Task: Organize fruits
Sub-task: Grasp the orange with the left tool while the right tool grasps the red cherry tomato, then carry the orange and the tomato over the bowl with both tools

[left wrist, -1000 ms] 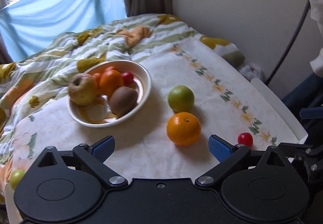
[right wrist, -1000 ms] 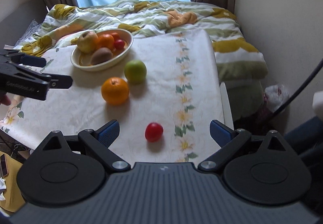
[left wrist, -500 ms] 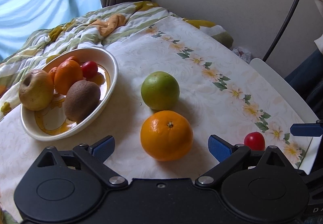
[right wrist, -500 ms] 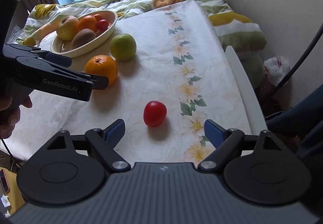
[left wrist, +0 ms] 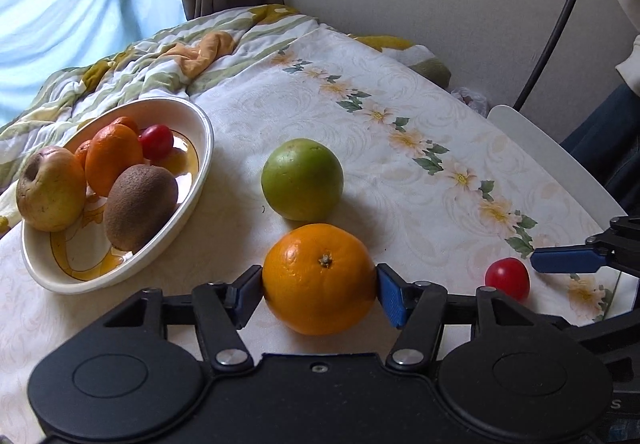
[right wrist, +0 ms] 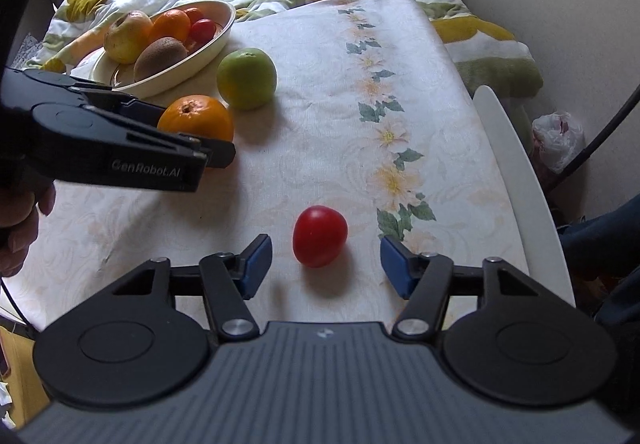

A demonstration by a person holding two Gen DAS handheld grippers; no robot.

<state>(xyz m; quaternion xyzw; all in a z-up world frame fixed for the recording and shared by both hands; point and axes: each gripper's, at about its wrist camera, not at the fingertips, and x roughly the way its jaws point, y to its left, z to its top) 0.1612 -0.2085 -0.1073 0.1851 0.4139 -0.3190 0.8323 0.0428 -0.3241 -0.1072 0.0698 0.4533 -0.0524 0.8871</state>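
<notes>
Since half a second ago the left gripper (left wrist: 319,284) has pushed forward and its blue pads now bracket the orange (left wrist: 320,278), apparently touching both sides; can't confirm squeeze force. The orange sits on the tablecloth (left wrist: 400,148) mid-table, just in front of the green apple (left wrist: 302,178), bowl (left wrist: 200,180) to the left. Right gripper (right wrist: 325,264) is spread wide around the cherry tomato (right wrist: 319,236), near the table's front edge, not touching. Grip firmly at the orange's widest girth, lift straight, clear the bowl rim.
</notes>
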